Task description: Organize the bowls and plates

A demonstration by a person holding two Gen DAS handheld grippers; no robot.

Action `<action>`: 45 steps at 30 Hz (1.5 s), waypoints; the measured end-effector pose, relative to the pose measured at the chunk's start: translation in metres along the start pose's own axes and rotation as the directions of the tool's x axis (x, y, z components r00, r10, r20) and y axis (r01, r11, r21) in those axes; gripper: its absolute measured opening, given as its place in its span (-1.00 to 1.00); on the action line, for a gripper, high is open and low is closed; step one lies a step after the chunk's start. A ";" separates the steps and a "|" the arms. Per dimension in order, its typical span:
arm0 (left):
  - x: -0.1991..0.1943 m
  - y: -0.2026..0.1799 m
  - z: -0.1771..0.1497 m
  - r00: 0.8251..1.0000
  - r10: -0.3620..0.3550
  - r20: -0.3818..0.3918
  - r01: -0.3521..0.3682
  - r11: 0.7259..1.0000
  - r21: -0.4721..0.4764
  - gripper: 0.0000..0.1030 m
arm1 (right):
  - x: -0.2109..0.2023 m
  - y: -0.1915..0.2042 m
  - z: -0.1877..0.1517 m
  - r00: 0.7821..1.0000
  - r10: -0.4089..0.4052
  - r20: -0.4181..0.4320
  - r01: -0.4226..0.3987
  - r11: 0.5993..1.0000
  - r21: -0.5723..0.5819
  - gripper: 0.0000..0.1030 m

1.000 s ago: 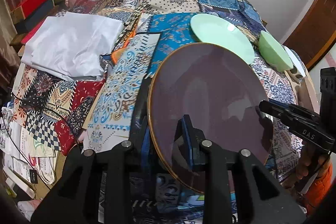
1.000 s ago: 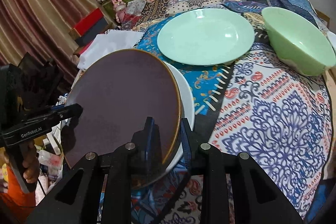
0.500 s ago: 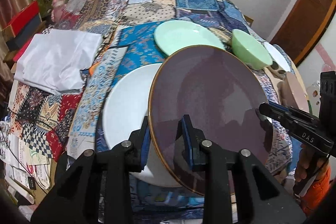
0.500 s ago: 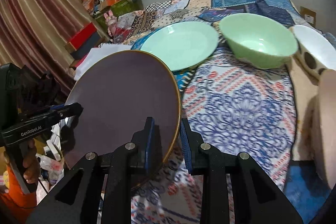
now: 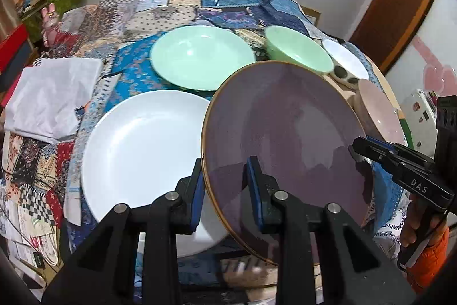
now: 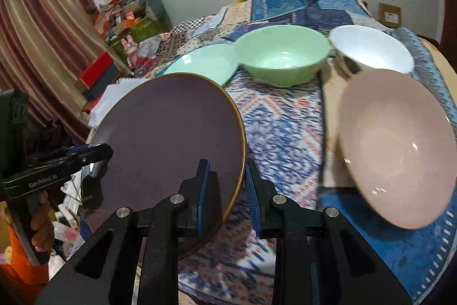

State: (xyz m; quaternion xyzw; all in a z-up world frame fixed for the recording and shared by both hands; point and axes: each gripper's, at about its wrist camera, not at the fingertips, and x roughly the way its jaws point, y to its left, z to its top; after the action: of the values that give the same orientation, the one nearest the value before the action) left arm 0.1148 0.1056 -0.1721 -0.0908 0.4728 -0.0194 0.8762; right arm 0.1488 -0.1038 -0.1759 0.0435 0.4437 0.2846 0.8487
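Both tools pinch the purple plate (image 5: 285,139) by opposite rims, left tool (image 5: 225,190) and right tool (image 6: 228,190), tilted above the patchwork surface (image 6: 280,127) (white plate (image 5: 142,150) alongside).

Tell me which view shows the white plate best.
The left wrist view: the white plate lies face-up on the cloth, nearly whole, only its right edge behind the purple plate. In the right wrist view it is not visible at all.
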 end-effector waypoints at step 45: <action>0.074 -0.040 0.003 0.984 -0.057 -0.169 0.065 0.997 0.045 -0.43 | -0.006 -0.051 -0.028 0.987 -0.157 -0.031 0.159 0.984 0.086 -0.48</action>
State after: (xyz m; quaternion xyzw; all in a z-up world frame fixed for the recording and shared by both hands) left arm 0.1606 0.0583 -0.2245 -0.0814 0.5412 -0.0658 0.8344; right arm 0.1472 -0.1550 -0.2050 0.0423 0.4679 0.1970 0.8605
